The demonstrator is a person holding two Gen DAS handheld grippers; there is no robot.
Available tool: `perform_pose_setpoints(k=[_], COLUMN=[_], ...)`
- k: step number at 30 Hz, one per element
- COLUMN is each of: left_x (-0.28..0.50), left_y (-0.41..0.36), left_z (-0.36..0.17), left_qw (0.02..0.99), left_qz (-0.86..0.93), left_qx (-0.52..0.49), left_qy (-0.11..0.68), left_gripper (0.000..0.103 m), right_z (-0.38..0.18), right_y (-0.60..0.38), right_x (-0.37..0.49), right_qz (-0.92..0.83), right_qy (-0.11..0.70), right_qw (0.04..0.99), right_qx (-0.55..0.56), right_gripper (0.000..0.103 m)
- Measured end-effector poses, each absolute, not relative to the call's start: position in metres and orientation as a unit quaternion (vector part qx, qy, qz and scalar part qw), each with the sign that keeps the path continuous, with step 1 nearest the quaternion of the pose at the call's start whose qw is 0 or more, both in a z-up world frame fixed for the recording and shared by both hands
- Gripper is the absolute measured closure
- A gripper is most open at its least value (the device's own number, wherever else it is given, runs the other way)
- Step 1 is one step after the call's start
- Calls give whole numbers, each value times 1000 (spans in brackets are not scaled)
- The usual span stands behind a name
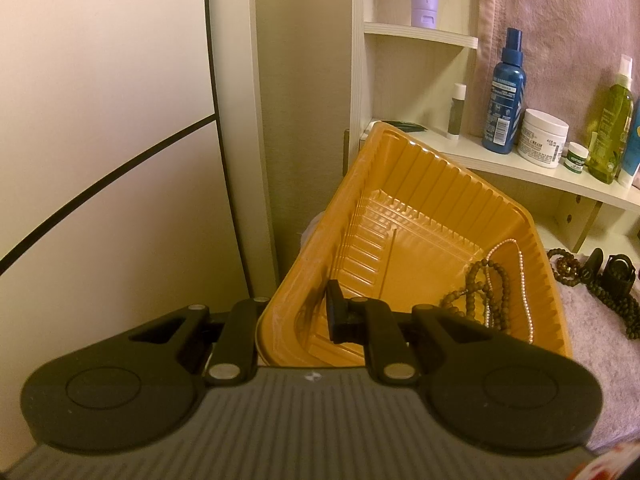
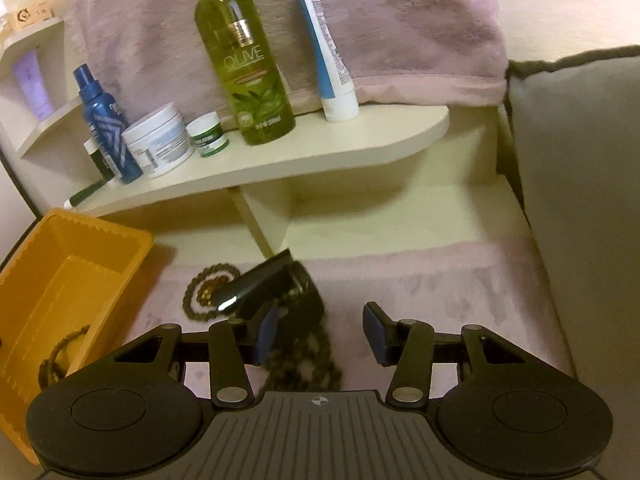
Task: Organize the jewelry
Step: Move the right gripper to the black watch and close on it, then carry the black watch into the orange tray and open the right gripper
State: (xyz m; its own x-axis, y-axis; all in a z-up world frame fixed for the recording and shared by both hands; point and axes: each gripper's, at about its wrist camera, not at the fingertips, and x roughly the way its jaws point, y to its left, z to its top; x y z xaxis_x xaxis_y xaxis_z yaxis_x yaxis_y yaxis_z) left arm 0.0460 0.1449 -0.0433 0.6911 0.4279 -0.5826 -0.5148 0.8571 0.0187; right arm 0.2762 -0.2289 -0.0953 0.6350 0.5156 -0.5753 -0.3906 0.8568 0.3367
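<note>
A yellow plastic tray [image 1: 404, 184] is tilted up; my left gripper [image 1: 294, 316] is shut on its near-left rim, one finger inside and one outside. A brown bead strand [image 1: 476, 292] and a pearl strand [image 1: 522, 280] lie in the tray's low corner. The tray also shows at the left of the right wrist view [image 2: 60, 272]. My right gripper [image 2: 320, 336] is open, low over a dark bead necklace [image 2: 308, 368] on the pink towel [image 2: 460, 300]. A black watch [image 2: 276, 288] and a coiled bead bracelet [image 2: 204, 292] lie just beyond it.
A cream corner shelf [image 2: 280, 152] above the towel holds an olive bottle [image 2: 244, 60], a blue spray bottle [image 2: 100, 120], a white cream jar [image 2: 158, 140], a small green jar [image 2: 208, 134] and a white tube [image 2: 324, 40]. A grey cushion [image 2: 580, 180] stands at right.
</note>
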Motion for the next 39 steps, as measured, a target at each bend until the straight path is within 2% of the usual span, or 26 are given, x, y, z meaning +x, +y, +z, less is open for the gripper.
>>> perform_pose_setpoints(k=[3, 8, 12, 14, 20, 29, 39], left_x=[46, 46, 47, 48, 49, 49, 49], left_y=[144, 145, 145, 145, 144, 145, 145], left_z=[-43, -44, -45, -45, -45, -45, -45], left_qw=[916, 915, 915, 914, 913, 913, 913], left_qz=[258, 260, 261, 262, 263, 263, 263], left_qx=[-72, -70, -68, -68, -68, -67, -67], left_qy=[298, 299, 301, 302, 303, 304, 304], left_gripper=[89, 89, 89, 89, 89, 88, 88], right_z=[-98, -103, -108, -110, -111, -92, -52], right_y=[-223, -209, -200, -196, -191, -196, -155], right_x=[287, 299, 303, 303, 300, 287, 259], right_qz=[258, 267, 266, 267, 271, 284, 397], right_qy=[345, 348, 347, 344, 330, 307, 285], right_qw=[899, 897, 899, 900, 904, 907, 868], right_qx=[79, 62, 42, 32, 8, 44, 84], right_gripper=[59, 74, 79, 86, 93, 94, 94])
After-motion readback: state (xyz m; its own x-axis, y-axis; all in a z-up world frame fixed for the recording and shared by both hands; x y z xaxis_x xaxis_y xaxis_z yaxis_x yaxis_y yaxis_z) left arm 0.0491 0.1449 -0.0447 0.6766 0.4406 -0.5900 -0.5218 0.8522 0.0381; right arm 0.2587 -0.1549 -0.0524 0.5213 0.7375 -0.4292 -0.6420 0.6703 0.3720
